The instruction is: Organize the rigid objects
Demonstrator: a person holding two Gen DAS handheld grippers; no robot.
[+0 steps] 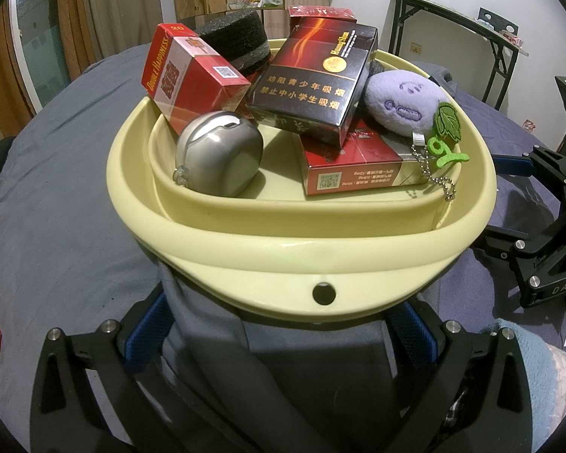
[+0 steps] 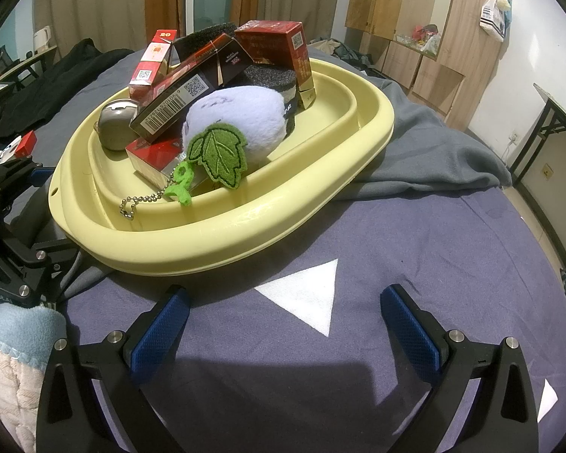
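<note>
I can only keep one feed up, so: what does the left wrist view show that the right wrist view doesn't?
Left wrist only: the hang hole in the yellow basin's rim and the Double Happiness lettering on a red pack. Right wrist only: the dark pack's barcode, a white triangle on the bedspread, and the open right tongs holding nothing. Both: the yellow basin, purple plush and silver case.

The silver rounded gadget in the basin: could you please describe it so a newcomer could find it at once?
Find the pale yellow basin on the grey-blue bedspread. In its front-left corner, below the tilted red carton, lies the silver rounded gadget. It is the only smooth metallic object among cartons, sponges and a plush.
</note>
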